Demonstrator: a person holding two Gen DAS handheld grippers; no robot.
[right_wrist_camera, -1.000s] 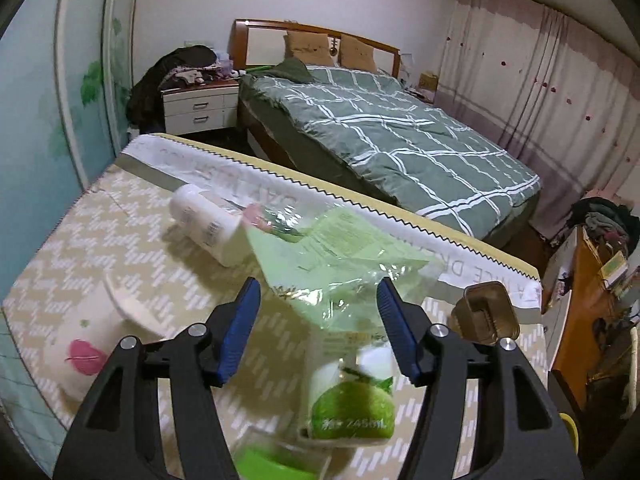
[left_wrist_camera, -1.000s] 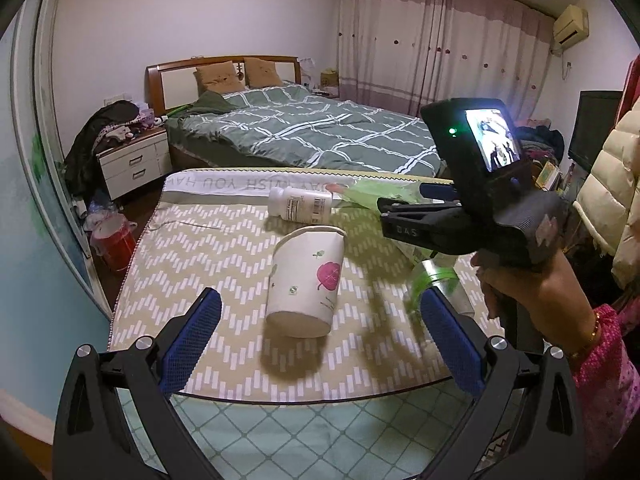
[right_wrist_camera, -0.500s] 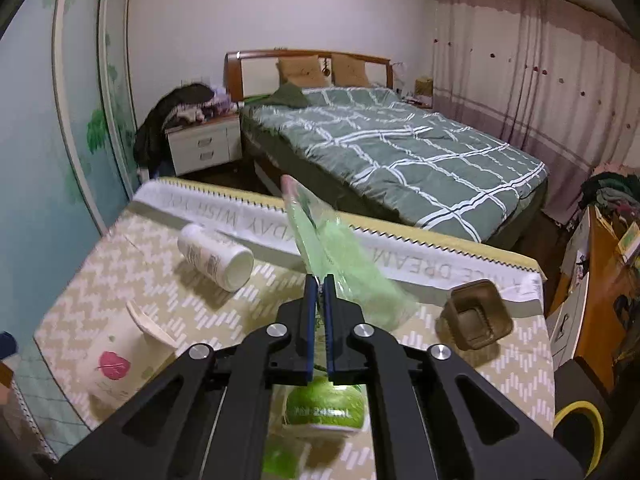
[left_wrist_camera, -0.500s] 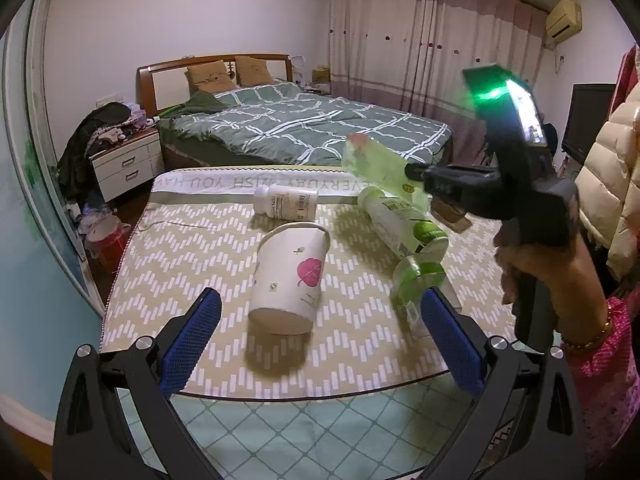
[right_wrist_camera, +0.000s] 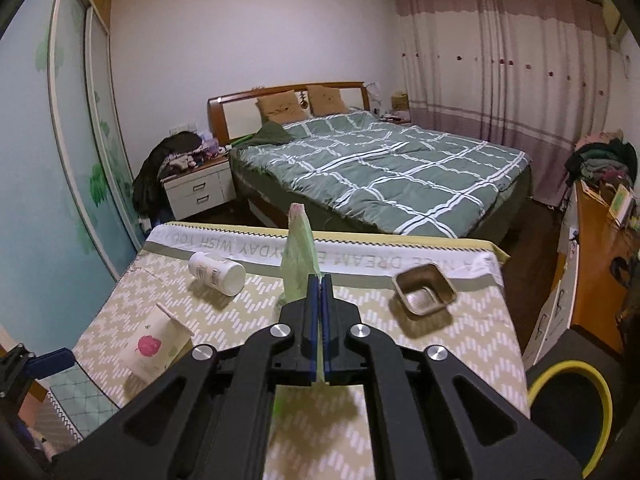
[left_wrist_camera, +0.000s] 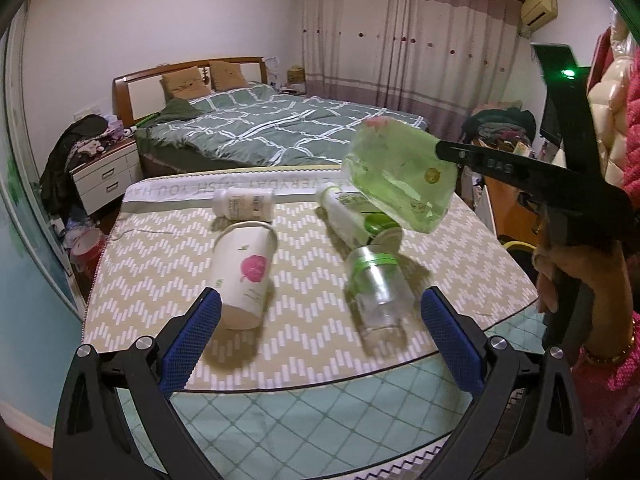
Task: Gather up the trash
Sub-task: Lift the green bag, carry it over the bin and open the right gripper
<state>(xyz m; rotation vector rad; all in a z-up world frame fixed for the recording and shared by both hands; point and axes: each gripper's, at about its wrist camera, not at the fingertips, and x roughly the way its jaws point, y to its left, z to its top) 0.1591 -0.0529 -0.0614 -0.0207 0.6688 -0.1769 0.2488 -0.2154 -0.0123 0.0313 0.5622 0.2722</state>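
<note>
Green wrapper (left_wrist_camera: 400, 178) in right tongs (right_wrist_camera: 319, 320)

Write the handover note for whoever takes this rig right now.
Right gripper: jaws shut on the green plastic bag, lifted clear of the table.
Left gripper: jaws open, empty, near the table's front edge.
On the table, all lying down: paper cup, white pill bottle, green drink bottle, clear jar. Brown square tray sits at the far right.
Done: bag picked up.
Left: drop the bag, possibly in the yellow-rimmed bin, then collect the rest.
</note>
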